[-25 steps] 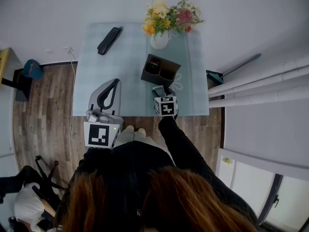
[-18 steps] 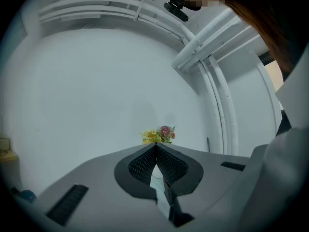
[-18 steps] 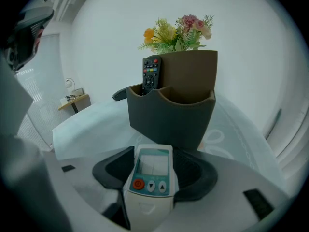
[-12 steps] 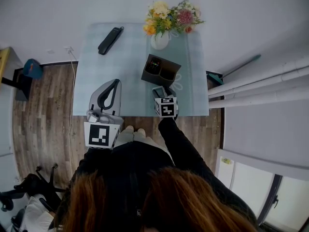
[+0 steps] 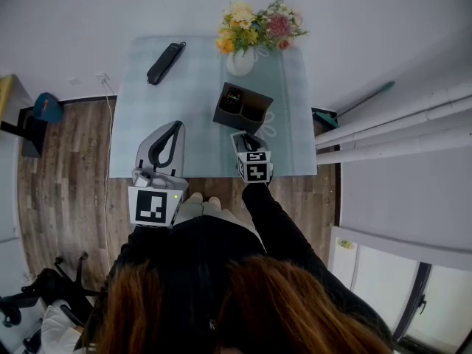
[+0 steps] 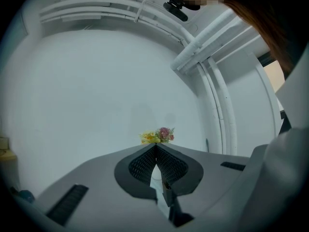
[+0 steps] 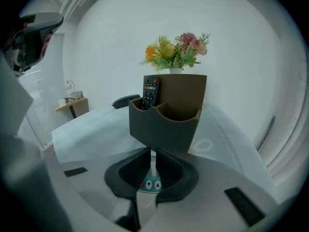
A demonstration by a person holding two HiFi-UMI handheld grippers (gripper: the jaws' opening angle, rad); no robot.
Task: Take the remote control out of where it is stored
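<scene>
Right gripper (image 7: pixel 152 154) jaws had just been closing, and I read them as clamped on a slim white unit with arrow buttons (image 7: pixel 151 182) that sat between the pads. Nothing else on the table had shifted since the earlier frames.

1. Table (image 5: pixel 192 102): the pale cloth top carried every item listed below. The right gripper worked at its 6 o'clock edge.
2. Left gripper (image 5: pixel 175 127): it was held level at the 7 o'clock edge. Its jaws were together at the tips, with nothing between them.
3. Flowers (image 5: pixel 258 24): they stood in a white vase at 12 o'clock, behind the holder.
4. Holder (image 7: pixel 164 129): this dark two-compartment box stood at 12 o'clock from the right gripper, just beyond its tips.
5. Black handset (image 5: pixel 165 63): it lay at 10 o'clock, well apart from the holder.
6. Black remote control (image 7: pixel 150 92): it stood upright in the holder's left compartment, untouched.

Assessment: the grip had been taken on the white unit outside the holder, not on the stored remote. I judged the extraction not yet begun. I could not tell whether the white unit rested on the cloth.
</scene>
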